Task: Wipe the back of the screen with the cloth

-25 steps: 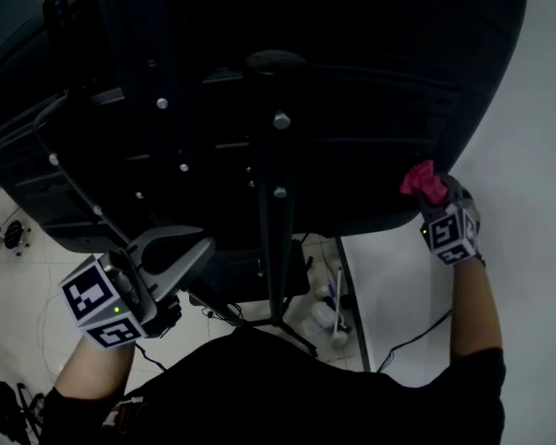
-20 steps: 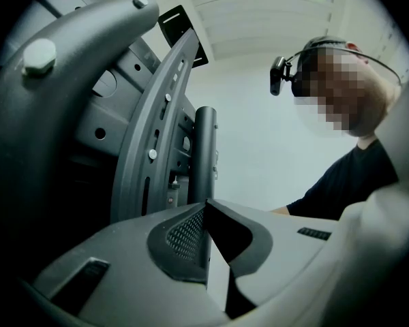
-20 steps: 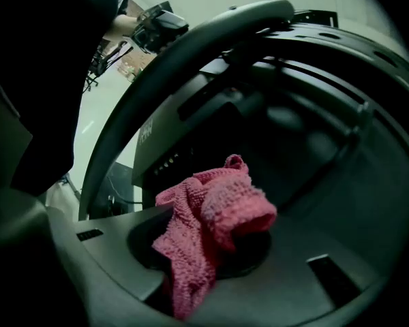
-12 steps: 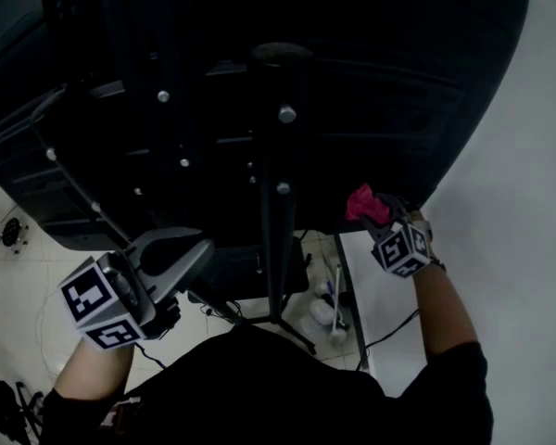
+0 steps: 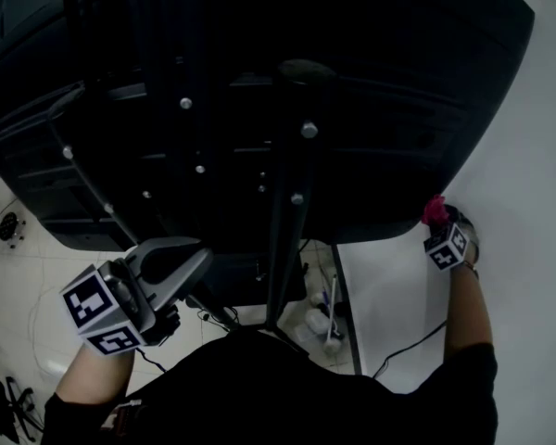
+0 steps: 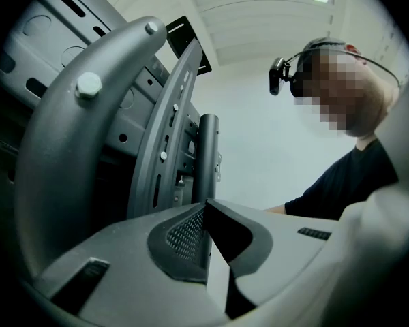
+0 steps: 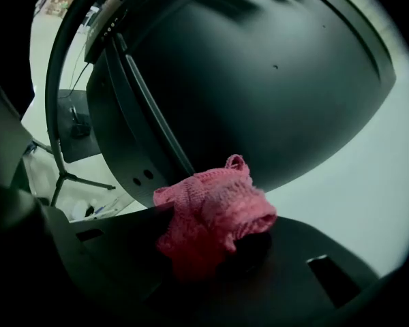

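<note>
The black back of the screen (image 5: 380, 82) fills the top of the head view, with its dark stand pole (image 5: 283, 248) running down the middle. My right gripper (image 5: 437, 222) is shut on a pink knitted cloth (image 5: 435, 211) at the screen's lower right edge. In the right gripper view the cloth (image 7: 215, 213) bunches between the jaws of the right gripper (image 7: 218, 240), just below the curved screen back (image 7: 259, 80). My left gripper (image 5: 199, 256) hangs at the lower left, below the screen, shut with nothing in it. The left gripper (image 6: 208, 213) points at the grey mount bracket (image 6: 170, 128).
A white wall (image 5: 528, 202) lies right of the screen. Below are a white panel (image 5: 389, 295), a cable (image 5: 412, 336), small bottles on the floor (image 5: 320, 318) and the stand's feet. The person (image 6: 354, 176) shows in the left gripper view.
The right gripper with the cloth swept left along the screen's lower edge, then back right to its lower right corner. The left gripper stayed in place.
</note>
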### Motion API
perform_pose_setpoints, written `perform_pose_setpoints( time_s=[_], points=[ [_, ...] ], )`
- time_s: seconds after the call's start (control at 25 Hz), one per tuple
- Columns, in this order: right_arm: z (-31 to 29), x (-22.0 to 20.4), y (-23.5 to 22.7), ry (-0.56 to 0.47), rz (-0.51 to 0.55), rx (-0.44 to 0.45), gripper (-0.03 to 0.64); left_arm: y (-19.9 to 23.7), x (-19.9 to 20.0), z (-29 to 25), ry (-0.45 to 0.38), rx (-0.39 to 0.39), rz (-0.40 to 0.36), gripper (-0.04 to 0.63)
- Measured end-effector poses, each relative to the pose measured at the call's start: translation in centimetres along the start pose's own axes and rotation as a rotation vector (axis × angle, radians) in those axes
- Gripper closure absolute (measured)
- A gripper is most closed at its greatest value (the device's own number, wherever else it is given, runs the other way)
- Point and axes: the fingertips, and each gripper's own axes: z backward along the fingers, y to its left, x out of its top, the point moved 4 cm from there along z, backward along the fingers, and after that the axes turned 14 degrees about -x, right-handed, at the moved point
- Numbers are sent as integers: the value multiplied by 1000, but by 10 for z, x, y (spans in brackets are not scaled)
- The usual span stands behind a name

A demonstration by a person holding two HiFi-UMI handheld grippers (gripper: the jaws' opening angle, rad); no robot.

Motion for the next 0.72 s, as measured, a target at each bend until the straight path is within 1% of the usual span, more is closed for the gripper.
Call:
perform_pose_setpoints(
  time_s=[0.04, 0.08, 0.12, 0.2, 0.28, 0.4, 0.56, 0.64, 0.72],
  points=[
    [2, 0, 1, 13, -8, -5, 508, 0, 0, 4, -4, 3, -1, 598],
    [8, 4, 2, 1, -39, -3, 506, 0, 1, 10, -8, 5, -1, 598],
    [18, 10, 3, -29, -88, 4, 506, 1, 2, 16, -13, 6, -3, 598],
    [50, 32, 5, -116, -229, 36, 506, 2, 4, 35, -25, 6, -3, 598],
    [97, 69, 11, -220, -363, 92, 506, 3, 7, 60, -32, 2, -4, 598],
    [170, 136, 25, -351, -507, 172, 506, 2, 14, 108, -33, -7, -13, 598],
    [250, 206, 39, -470, -641, 243, 506, 1, 19, 170, -16, -21, -19, 598],
    [285, 243, 50, -529, -686, 301, 506, 5, 21, 198, -5, -14, -26, 598],
    [309, 277, 61, -572, -750, 378, 506, 10, 21, 220, 4, 9, -40, 598]
  ],
)
